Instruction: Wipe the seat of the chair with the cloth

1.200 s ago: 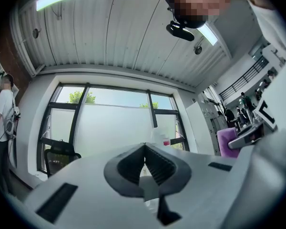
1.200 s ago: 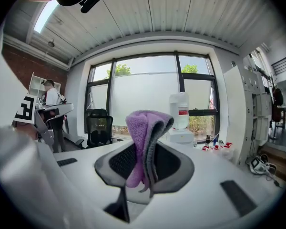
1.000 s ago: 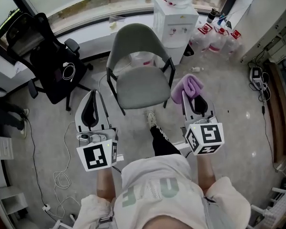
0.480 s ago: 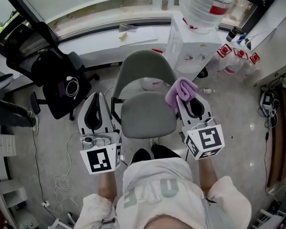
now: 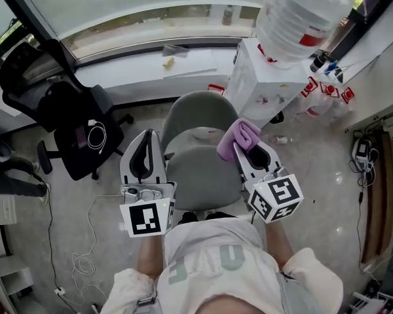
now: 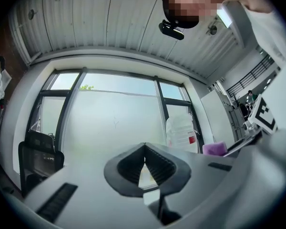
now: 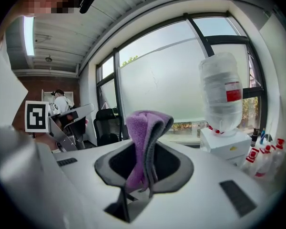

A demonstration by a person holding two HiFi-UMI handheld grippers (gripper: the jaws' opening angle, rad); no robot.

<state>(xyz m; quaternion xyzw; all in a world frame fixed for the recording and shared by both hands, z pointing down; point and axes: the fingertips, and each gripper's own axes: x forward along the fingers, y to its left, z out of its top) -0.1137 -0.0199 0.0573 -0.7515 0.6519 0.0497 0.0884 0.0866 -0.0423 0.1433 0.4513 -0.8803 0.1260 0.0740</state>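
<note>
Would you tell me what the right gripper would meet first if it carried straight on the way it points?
Probably nothing near: the right gripper, shut on the purple cloth, aims at the window, seemingly above the grey chair, though depth is unclear.

Seat [image 5: 200, 169]: its 2 side edges are lying hidden under the left gripper [image 5: 147, 136] and the right gripper [image 5: 241, 148].
Cloth [image 7: 145, 142]: its lower end is disappearing between the closed jaws.
Water bottle [image 5: 300, 15]: the top edge is cutting it off.
Small bottles [image 5: 327, 87]: their labels are showing too small to read.
</note>
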